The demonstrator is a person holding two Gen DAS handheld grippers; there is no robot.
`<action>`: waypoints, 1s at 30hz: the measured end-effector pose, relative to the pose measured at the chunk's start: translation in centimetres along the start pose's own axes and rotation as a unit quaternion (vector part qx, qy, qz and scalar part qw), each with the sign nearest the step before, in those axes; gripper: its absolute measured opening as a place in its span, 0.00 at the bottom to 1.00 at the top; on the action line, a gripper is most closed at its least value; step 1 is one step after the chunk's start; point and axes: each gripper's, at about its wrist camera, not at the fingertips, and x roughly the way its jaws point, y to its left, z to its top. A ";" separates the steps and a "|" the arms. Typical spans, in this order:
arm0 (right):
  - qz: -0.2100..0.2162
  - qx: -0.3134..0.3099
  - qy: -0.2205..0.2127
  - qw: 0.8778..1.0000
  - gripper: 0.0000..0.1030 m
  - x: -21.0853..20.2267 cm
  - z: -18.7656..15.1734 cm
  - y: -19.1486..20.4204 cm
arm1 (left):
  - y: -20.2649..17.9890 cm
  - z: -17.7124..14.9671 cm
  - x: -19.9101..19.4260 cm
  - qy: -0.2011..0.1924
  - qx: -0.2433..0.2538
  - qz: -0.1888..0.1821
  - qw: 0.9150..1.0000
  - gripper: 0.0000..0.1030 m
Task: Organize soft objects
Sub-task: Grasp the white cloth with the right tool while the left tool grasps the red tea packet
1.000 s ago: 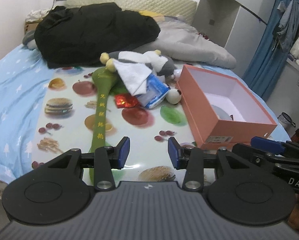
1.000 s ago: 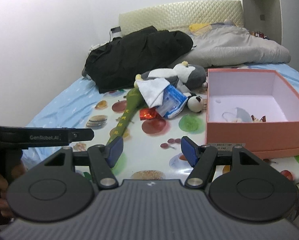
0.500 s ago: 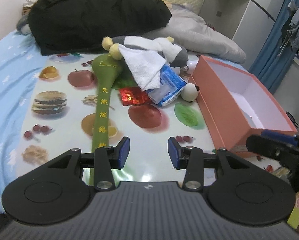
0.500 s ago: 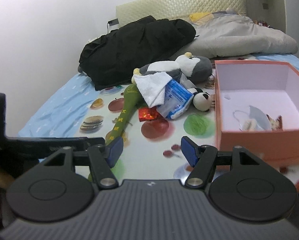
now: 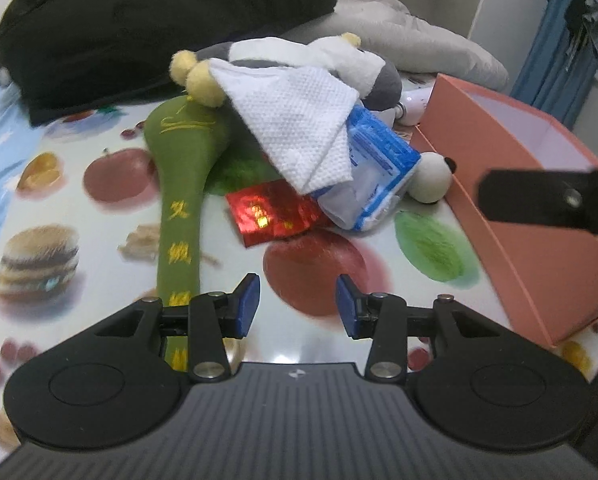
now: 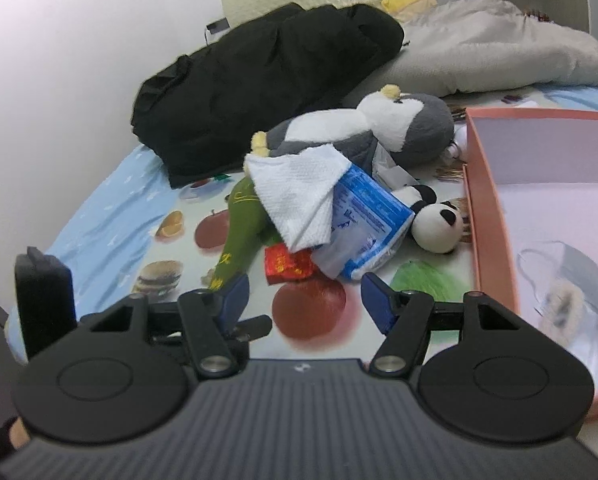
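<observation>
Soft objects lie in a heap at 12 o'clock in left wrist view: white waffle-textured cloth (image 5: pixel 303 120) over grey-white plush penguin (image 5: pixel 339 60), crinkly blue-white plastic pack (image 5: pixel 375 168), shiny red foil packet (image 5: pixel 275 212), long green fabric toy (image 5: pixel 183 184) w/ yellow characters. Left gripper (image 5: pixel 297 306) is spread, nothing between jaws. Rigid pink box (image 5: pixel 539 240) at 3 o'clock.

Right wrist view: same heap at 12 o'clock, small round panda plush (image 6: pixel 437 220) beside box wall (image 6: pixel 487 216). Right gripper (image 6: pixel 305 300) spread, empty.
</observation>
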 end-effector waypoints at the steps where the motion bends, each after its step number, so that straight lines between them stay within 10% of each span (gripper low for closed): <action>1: 0.003 0.005 0.004 1.000 0.62 0.8 0.3 -0.2 | 0.1 0.3 0.7 -0.001 0.008 0.001 1.000 0.47; 23: 0.031 0.025 0.046 0.998 0.53 14.8 5.1 -2.0 | 1.0 5.2 9.3 0.015 0.133 -0.020 0.991 0.70; 30: 0.053 0.043 0.058 0.996 0.20 16.0 5.3 -2.8 | 0.4 5.9 10.8 0.015 0.177 -0.036 0.983 0.73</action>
